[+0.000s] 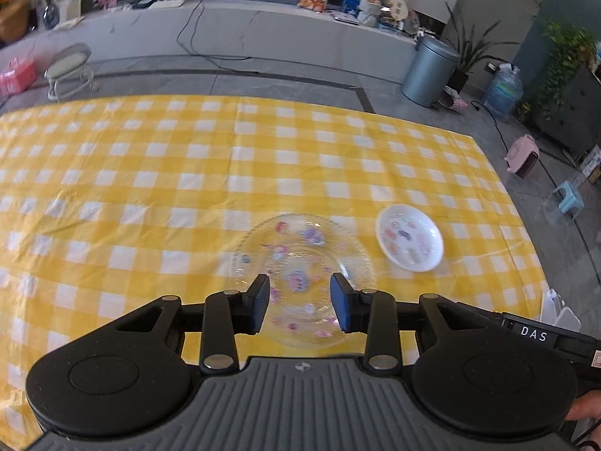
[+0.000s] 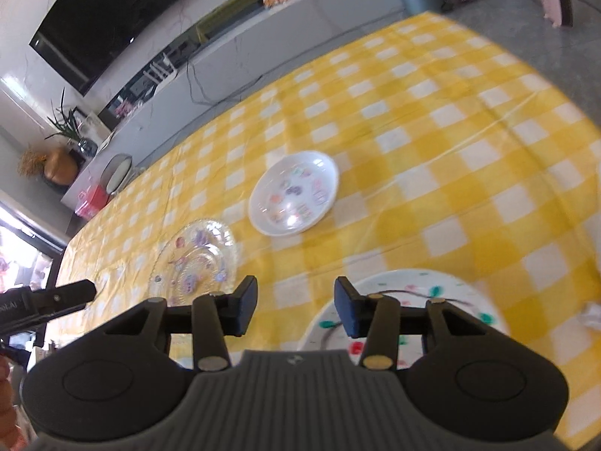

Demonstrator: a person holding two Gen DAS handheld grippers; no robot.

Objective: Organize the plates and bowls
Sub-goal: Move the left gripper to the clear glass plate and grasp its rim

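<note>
Yellow checked table [image 1: 150, 173]: glass plate [image 1: 300, 263], white bowl [image 1: 409, 238] beside it
Left tool [image 1: 300, 302]: released, above glass plate
Right tool [image 2: 296, 306]: released, empty, by spotted plate [image 2: 462, 293]

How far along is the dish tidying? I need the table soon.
Nothing looks stacked yet: the clear glass plate, the small white bowl and the white dotted plate lie apart on the checked tablecloth. Left gripper and right gripper are open, empty. All gathering remains.
</note>
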